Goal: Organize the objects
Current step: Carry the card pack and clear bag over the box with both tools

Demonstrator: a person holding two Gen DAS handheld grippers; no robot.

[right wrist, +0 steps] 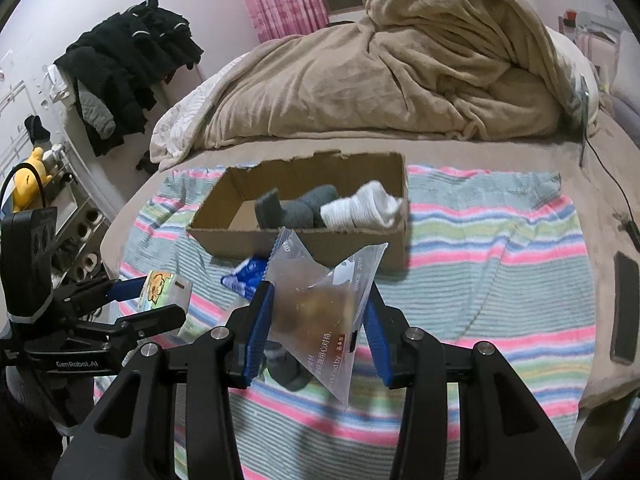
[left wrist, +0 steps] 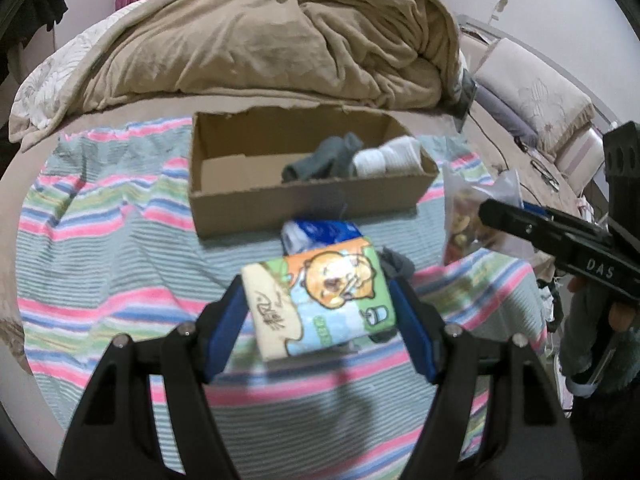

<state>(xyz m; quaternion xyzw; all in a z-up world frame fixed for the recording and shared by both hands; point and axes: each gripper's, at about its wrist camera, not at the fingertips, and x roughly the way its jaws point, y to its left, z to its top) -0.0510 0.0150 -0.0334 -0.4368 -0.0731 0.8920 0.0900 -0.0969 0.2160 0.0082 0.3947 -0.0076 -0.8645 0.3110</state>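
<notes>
My left gripper point(left wrist: 316, 304) is shut on a cartoon-printed tissue pack point(left wrist: 320, 300) and holds it above the striped towel point(left wrist: 112, 248); it also shows in the right wrist view point(right wrist: 162, 286). My right gripper point(right wrist: 318, 320) is shut on a clear snack bag point(right wrist: 320, 308), also seen in the left wrist view point(left wrist: 464, 220). An open cardboard box point(left wrist: 304, 200) ahead holds a grey sock point(left wrist: 324, 158) and a white sock point(left wrist: 388, 156). A blue tissue pack point(left wrist: 320, 232) lies in front of the box. A grey sock point(right wrist: 290, 372) lies under the snack bag.
A rumpled tan blanket point(left wrist: 260, 40) covers the bed behind the box. A phone point(right wrist: 625, 308) and a cable point(right wrist: 608, 184) lie at the right. Dark clothes point(right wrist: 128, 64) hang at the left, above a shelf with a yellow toy point(right wrist: 28, 180).
</notes>
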